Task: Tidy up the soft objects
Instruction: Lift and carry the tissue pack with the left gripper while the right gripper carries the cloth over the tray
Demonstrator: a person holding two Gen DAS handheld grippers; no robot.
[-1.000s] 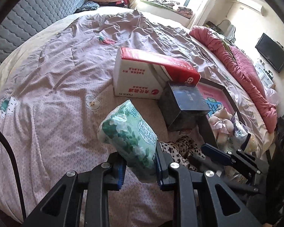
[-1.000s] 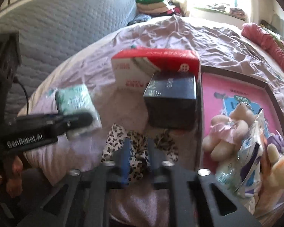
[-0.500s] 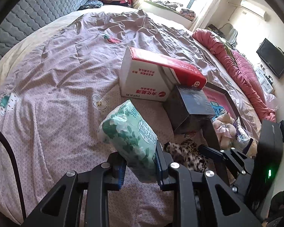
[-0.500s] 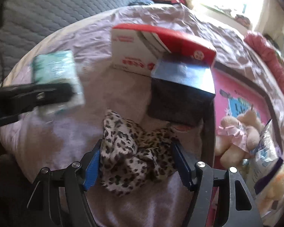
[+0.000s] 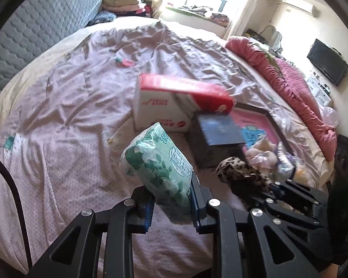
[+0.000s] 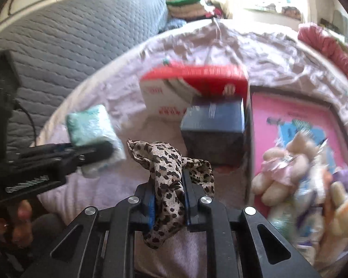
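Bunching between the right gripper, a leopard-print cloth hangs crumpled

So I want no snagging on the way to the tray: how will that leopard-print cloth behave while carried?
Likely floppy: the leopard-print cloth droops either side of the right gripper, shut on it. Probably light. Its loose ends may drag across the black box.

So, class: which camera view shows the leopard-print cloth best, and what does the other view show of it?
The right wrist view: the leopard-print cloth sits centre frame, pinched between the right gripper's blue pads, its jaws just closed on it. The left wrist view shows only a bunched end at lower right, ahead of that gripper.
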